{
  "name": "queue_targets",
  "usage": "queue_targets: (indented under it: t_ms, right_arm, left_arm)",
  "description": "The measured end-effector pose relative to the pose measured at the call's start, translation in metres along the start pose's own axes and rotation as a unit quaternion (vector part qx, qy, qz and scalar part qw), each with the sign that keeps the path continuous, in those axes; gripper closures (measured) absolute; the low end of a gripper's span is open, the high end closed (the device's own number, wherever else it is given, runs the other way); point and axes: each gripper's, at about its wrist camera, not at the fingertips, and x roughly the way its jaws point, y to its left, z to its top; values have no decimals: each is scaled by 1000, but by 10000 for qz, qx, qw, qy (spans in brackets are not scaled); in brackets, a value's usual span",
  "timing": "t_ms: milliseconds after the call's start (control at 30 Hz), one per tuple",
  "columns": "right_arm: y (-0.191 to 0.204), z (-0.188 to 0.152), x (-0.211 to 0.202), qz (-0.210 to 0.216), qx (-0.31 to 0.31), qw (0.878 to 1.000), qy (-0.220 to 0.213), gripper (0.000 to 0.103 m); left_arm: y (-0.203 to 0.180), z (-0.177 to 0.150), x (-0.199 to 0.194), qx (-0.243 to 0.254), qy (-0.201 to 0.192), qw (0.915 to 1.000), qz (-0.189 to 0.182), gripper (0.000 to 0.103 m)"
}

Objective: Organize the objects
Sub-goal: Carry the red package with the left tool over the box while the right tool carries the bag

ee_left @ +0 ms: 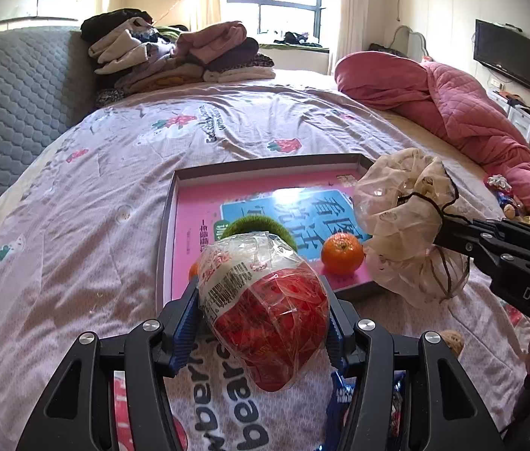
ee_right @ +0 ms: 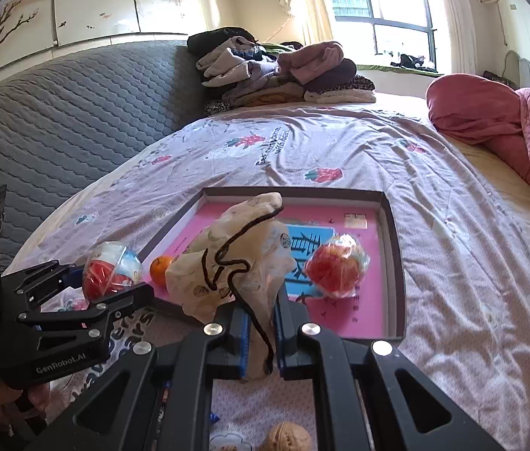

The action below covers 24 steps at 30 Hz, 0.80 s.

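Note:
My left gripper (ee_left: 261,295) is shut on a red-and-white plastic snack packet (ee_left: 265,300), held above the bed just in front of a shallow box tray (ee_left: 169,225). The tray is lined with a pink book cover. My right gripper (ee_right: 263,312) is shut on a cream drawstring pouch (ee_right: 235,259), pinching its lower end over the tray's near edge. In the tray lie a tangerine (ee_left: 342,253), a green fuzzy thing (ee_left: 246,225) half hidden by the packet, and a wrapped red-orange packet (ee_right: 336,267). A second tangerine (ee_right: 161,270) sits at the tray's near left corner.
A walnut (ee_right: 289,438) lies on the printed bedsheet (ee_left: 77,225) close under my right gripper. Small wrapped sweets (ee_left: 501,188) lie by the pink quilt (ee_left: 464,112). Folded clothes (ee_left: 174,56) are piled at the far side, and a grey padded headboard (ee_left: 13,105) stands to the left.

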Motion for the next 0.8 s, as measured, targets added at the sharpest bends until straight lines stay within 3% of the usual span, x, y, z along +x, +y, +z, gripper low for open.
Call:
queue_targets:
  t_ms: [800]
  right_arm:
    - [-5, 28, 16, -144, -91, 9998, -145, 92]
  left_arm:
    - [4, 17, 19, -34, 26, 10000, 60, 45]
